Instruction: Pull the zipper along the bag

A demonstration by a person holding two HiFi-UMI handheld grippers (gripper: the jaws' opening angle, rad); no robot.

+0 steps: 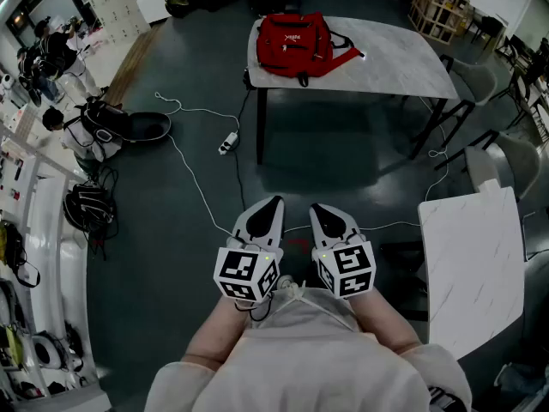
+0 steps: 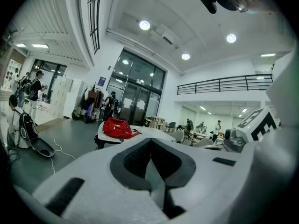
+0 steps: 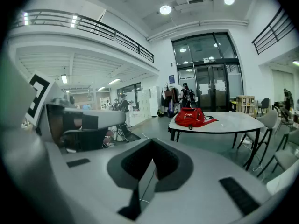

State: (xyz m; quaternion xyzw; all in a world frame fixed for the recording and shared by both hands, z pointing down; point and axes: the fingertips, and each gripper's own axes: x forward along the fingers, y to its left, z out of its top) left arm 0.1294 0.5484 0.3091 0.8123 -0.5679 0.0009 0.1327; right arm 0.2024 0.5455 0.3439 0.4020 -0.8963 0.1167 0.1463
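1. Head view: the red bag (image 1: 296,43) lies on a white marble-look table (image 1: 395,58), well apart from both grippers; its white logo is too small to read. The left gripper (image 1: 274,202) and right gripper (image 1: 315,207) hang side by side over the dark floor (image 1: 343,153). A power strip (image 1: 227,142) lies near the table leg.
2. Left gripper view: the jaws are closed together and hold nothing. The bag (image 2: 117,128) sits far ahead, before glass doors (image 2: 135,97).
3. Right gripper view: the jaws are closed together and hold nothing. The bag (image 3: 190,117) rests on the table (image 3: 233,122).
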